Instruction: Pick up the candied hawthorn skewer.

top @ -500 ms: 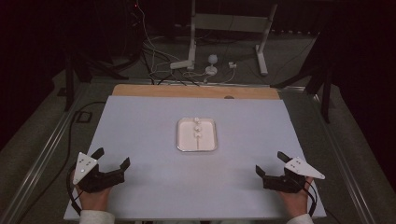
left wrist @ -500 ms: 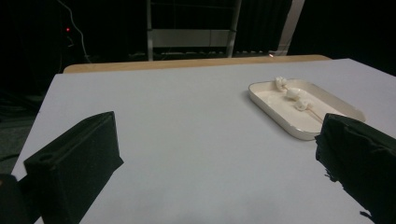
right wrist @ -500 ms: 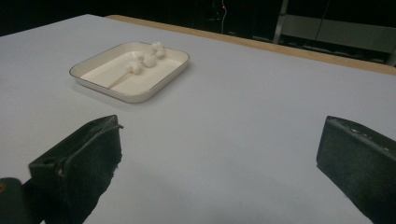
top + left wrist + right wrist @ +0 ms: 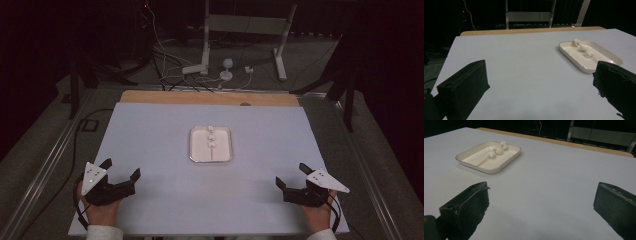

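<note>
Tongs are resting near the front edge of the table (image 4: pixel 150 130), one at each side, and both are waiting with jaws wide apart and nothing between them.

Going from the left: the left tongs (image 4: pixel 121 173) are sitting in the person's left hand (image 4: pixel 97 207), pointing forward and a little toward the middle. In the left gripper view the tray (image 4: pixel 609 55) is lying ahead and to the right of these jaws, well apart from them.

In the middle the tray (image 4: pixel 192 145) is standing flat on the white sheet, ahead of both tongs and between their lines. Inside it a thin stick (image 4: pixel 212 152) is lying, with three small white lumps (image 4: pixel 211 136) along its far part. I cannot tell what the lumps are made of. The long axis of the stick is running away from the person, nearly straight forward, so its bare end is pointing back toward the tongs.

At the right, the right tongs (image 4: pixel 292 176) are resting in the right hand (image 4: pixel 316 212). In the right gripper view the tray (image 4: pixel 469 153) is lying ahead and to the left of the jaws.

Both tongs seem about equally far from the tray; the right ones are perhaps slightly nearer. I am judging that either one must travel forward and inward, and close across the stick.
</note>
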